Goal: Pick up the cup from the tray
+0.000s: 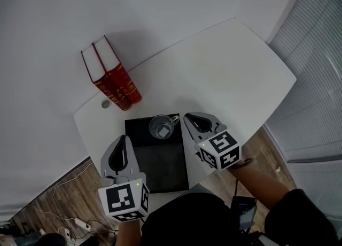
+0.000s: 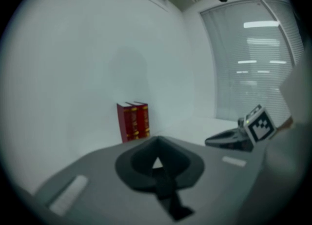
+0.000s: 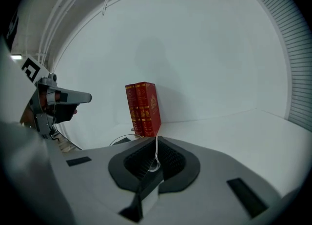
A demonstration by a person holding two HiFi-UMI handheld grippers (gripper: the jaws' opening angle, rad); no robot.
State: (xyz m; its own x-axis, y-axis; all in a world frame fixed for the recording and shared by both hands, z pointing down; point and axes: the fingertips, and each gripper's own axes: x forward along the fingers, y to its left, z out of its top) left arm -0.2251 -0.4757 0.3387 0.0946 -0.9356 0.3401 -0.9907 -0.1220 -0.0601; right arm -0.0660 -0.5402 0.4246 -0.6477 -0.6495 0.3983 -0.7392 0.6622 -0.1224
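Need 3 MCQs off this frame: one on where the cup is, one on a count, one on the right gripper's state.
1. Where is the cup on the tray?
A. At the tray's far end, towards the wall
B. At the tray's near end, by the person
C. Outside the tray

2. How many red books stand on the table?
A. One
B. Two
C. Four

3. How are the fingers of the right gripper?
A. Wide open
B. Shut on the cup
C. Shut, holding nothing

Answers:
1. A: the head view shows the cup inside the tray's edge nearest the books.
2. B: two red spines stand side by side.
3. C: the right gripper view shows the fingers together with nothing between them, and the cup sits on the tray.
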